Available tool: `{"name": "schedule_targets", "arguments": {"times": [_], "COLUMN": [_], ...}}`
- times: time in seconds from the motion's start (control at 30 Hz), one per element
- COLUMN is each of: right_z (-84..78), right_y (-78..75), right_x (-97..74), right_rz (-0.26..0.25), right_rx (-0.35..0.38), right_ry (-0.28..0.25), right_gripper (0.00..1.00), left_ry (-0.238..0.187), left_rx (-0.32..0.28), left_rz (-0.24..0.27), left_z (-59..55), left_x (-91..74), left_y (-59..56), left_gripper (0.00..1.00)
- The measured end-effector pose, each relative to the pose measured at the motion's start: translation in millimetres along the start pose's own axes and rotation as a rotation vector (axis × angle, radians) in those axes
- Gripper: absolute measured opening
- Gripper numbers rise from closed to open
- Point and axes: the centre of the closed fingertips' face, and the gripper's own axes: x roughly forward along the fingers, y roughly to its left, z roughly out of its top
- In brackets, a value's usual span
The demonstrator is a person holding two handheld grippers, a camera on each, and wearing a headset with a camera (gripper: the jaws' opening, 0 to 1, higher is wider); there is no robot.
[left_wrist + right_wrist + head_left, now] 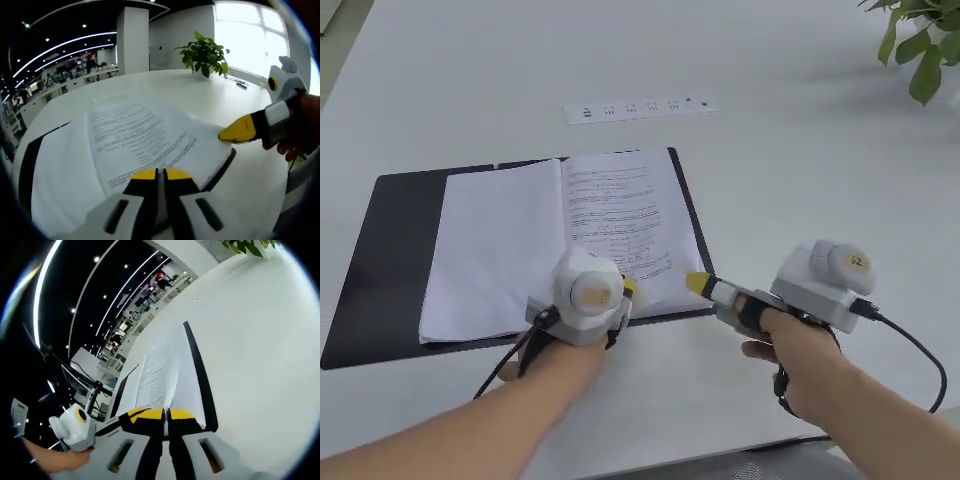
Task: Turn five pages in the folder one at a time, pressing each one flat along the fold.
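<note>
The folder lies open on the white table, its black cover showing around the sheets. A blank page is on the left and a printed page on the right. My left gripper is shut, its yellow tips resting on the printed page near its bottom edge. My right gripper is shut too, tips touching the printed page's lower right corner. Whether paper sits between those tips is unclear. In the left gripper view the right gripper comes in from the right.
A white power strip lies on the table beyond the folder. A potted plant stands at the far right corner. The table's front edge runs just below my hands.
</note>
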Motion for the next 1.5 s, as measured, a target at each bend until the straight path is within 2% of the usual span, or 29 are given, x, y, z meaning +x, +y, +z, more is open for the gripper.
{"name": "schedule_targets", "arguments": {"times": [0.07, 0.13, 0.23, 0.33, 0.37, 0.4, 0.43, 0.5, 0.53, 0.57, 0.6, 0.73, 0.83, 0.97, 1.2, 1.33, 1.43, 1.5], "right_z": [1.1, 6.3, 10.7, 16.1, 18.0, 18.1, 20.2, 20.9, 20.9, 19.8, 17.8, 6.7, -3.4, -23.4, -64.3, -87.5, -101.2, -108.1], "right_y": [5.8, 12.5, 22.8, 41.0, 51.3, 57.4, 70.5, 84.6, 98.0, 108.0, 120.5, 160.6, 181.8, 206.5, 228.7, 231.4, 228.7, 224.7], "right_x": [-0.5, -0.2, -1.4, -1.4, -1.9, -1.8, -1.4, -0.3, 1.3, 2.7, 5.4, 16.6, 27.1, 40.7, 74.9, 95.0, 110.1, 118.9], "right_rz": [-0.002, 0.019, 0.026, 0.058, 0.068, 0.075, 0.103, 0.115, 0.137, 0.154, 0.167, 0.225, 0.262, 0.300, 0.326, 0.311, 0.292, 0.269], "right_rx": [-0.005, 0.053, 0.024, 0.017, -0.011, -0.016, -0.014, -0.034, -0.050, -0.064, -0.112, -0.190, -0.223, -0.283, -0.332, -0.356, -0.371, -0.408], "right_ry": [-0.009, -0.034, -0.052, -0.072, -0.089, -0.090, -0.107, -0.117, -0.122, -0.120, -0.121, -0.105, -0.083, -0.039, 0.053, 0.106, 0.140, 0.158], "right_gripper": [0.00, 0.00, 0.00, 0.00, 0.00, 0.00, 0.00, 0.00, 0.00, 0.00, 0.00, 0.00, 0.00, 0.00, 0.00, 0.00, 0.00, 0.00], "left_ry": [0.007, 0.000, -0.035, -0.065, -0.088, -0.094, -0.096, -0.120, -0.130, -0.136, -0.145, -0.162, -0.179, -0.195, -0.216, -0.209, -0.199, -0.192], "left_rx": [-0.012, -0.025, -0.038, -0.047, -0.051, -0.063, -0.069, -0.080, -0.095, -0.103, -0.111, -0.146, -0.178, -0.193, -0.213, -0.209, -0.214, -0.212], "left_rz": [0.010, 0.023, 0.042, 0.052, 0.061, 0.064, 0.071, 0.091, 0.103, 0.108, 0.124, 0.159, 0.177, 0.204, 0.253, 0.276, 0.289, 0.297], "left_z": [-0.5, 1.2, 8.5, 15.2, 18.7, 19.5, 19.7, 22.3, 21.9, 21.4, 20.1, 12.0, 8.7, 5.0, -2.9, -12.0, -20.8, -25.6], "left_x": [-7.4, -17.3, -31.8, -52.2, -60.6, -66.2, -71.7, -86.8, -95.2, -101.1, -110.3, -135.0, -152.2, -172.6, -206.9, -222.4, -230.1, -233.4], "left_y": [6.7, 14.8, 24.6, 36.7, 42.9, 46.6, 50.8, 62.0, 69.0, 73.1, 80.4, 100.7, 111.3, 123.7, 145.4, 153.8, 159.4, 160.9], "left_gripper": [0.07, 0.09, 0.08, 0.08, 0.08, 0.08, 0.08, 0.08, 0.08, 0.08, 0.08, 0.08, 0.08, 0.10, 0.13, 0.13, 0.13, 0.13]}}
